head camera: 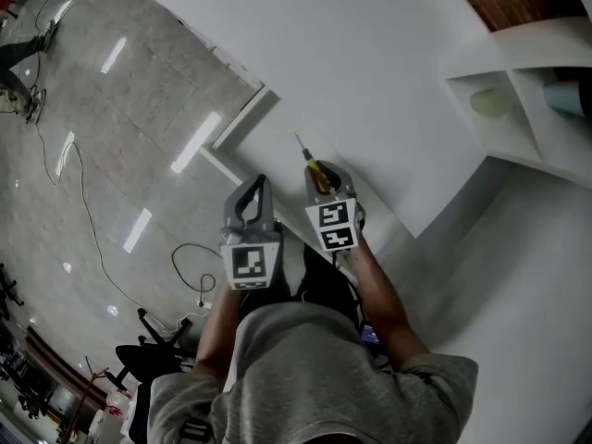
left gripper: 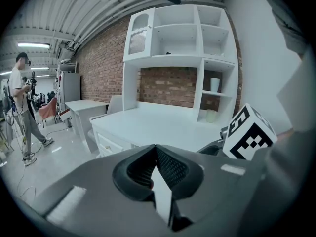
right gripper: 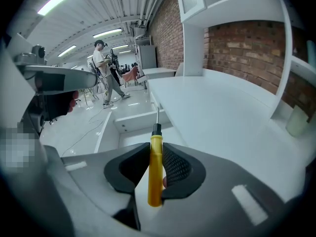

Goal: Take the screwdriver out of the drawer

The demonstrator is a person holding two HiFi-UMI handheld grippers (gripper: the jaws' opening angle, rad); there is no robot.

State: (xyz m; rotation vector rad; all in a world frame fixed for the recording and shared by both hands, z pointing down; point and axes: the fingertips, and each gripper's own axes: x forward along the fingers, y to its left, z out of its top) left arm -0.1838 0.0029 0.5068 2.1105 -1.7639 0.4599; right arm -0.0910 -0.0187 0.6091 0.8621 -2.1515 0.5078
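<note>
My right gripper (head camera: 326, 176) is shut on a screwdriver (head camera: 317, 175) with a yellow handle. Its thin metal shaft points out past the jaws. In the right gripper view the screwdriver (right gripper: 155, 174) stands upright between the black pads of the right gripper (right gripper: 156, 151), above the open white drawer (right gripper: 131, 118). That drawer (head camera: 242, 120) juts from the desk's edge, just ahead of both grippers. Beside the right one, my left gripper (head camera: 260, 182) is shut with nothing in it. In its own view the left gripper (left gripper: 156, 152) has its tips touching, held over the desk front.
The white desk (head camera: 370, 81) carries a white shelf unit (head camera: 518, 91) against a brick wall, with a pale cup (head camera: 487, 103) in a lower niche. Cables (head camera: 190, 266) trail over the glossy floor at left. A person (left gripper: 22, 107) stands far off, near another desk (left gripper: 84, 107).
</note>
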